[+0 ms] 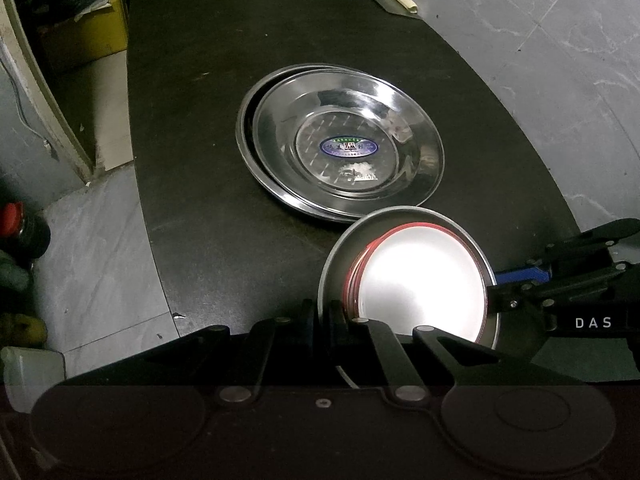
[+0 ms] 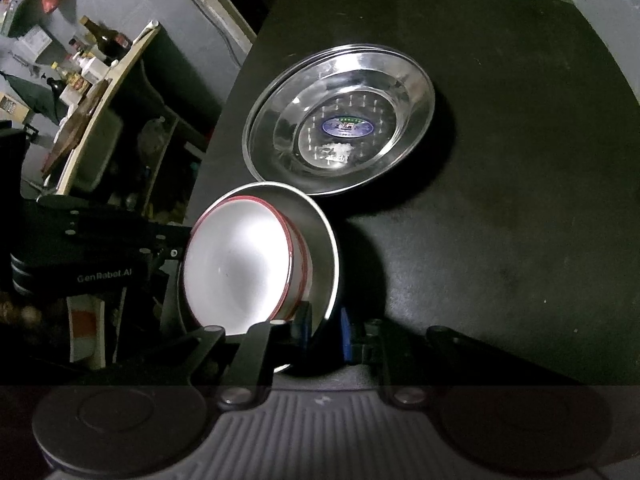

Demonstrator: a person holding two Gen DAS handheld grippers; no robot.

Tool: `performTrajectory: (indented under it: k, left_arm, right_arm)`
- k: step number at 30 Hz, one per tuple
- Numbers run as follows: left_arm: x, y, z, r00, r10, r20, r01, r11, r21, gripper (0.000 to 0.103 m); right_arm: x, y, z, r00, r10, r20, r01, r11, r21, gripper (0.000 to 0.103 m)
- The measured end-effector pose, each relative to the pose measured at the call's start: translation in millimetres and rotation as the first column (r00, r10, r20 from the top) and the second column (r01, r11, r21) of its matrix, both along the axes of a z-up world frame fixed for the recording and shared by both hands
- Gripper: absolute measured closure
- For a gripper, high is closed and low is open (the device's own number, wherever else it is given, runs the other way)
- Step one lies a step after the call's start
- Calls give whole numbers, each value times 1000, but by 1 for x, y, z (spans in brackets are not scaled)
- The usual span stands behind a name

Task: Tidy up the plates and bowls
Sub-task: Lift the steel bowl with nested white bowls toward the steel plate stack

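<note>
A: At the near edge of the table (image 1: 192, 128) you have a white bowl with a red rim (image 1: 420, 276) sitting inside a steel bowl (image 1: 334, 256). Your left hand-held gripper (image 1: 324, 312) is clamped tight on the steel bowl's rim at its near left side, one finger inside and one outside.

B: And my right one?

A: Your right hand-held gripper (image 2: 324, 328) is closed on the same steel rim from the opposite side (its blue pads sit either side of the wall). Two grips across from each other keep the nested pair from tipping, which I'd judge is why you hold it that way.

B: Why is the white bowl off-centre?

A: It leans toward your left side inside the steel one and looks not fully seated; the steel bowl is wider, so there's slack.

B: Where are the plates?

A: Two steel plates (image 1: 348, 140) are stacked mid-table, just beyond the bowls, the upper one shifted a little off the lower. I can't tell if the bowl rim touches them. Keeping plates and bowls in separate stacks looks like the plan.
</note>
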State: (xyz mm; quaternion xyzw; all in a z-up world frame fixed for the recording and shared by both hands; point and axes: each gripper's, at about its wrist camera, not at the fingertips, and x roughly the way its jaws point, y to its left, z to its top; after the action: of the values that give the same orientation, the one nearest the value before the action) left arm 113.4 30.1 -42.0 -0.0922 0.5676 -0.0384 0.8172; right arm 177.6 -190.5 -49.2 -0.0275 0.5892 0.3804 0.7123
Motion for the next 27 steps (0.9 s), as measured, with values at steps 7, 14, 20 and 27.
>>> performTrajectory:
  k: [7, 14, 20, 27]
  left_arm:
    - [1, 1, 0, 1000, 8, -12, -9, 1000, -12, 99]
    - [1, 1, -2, 1000, -1, -11, 1, 1000, -20, 98]
    - [3, 1, -7, 1000, 5, -22, -6, 1000, -29, 98]
    - [1, 3, -7, 999, 10, -32, -11, 999, -41, 97]
  right_arm:
    - [0, -1, 2, 1000, -8, -11, 8, 1000, -1, 86]
    - [2, -2, -2, 999, -18, -36, 18, 1000, -2, 84]
    - [10, -2, -10, 993, -62, -105, 63, 998, 2, 85]
    - [11, -2, -13, 987, -86, -133, 85, 996, -7, 85]
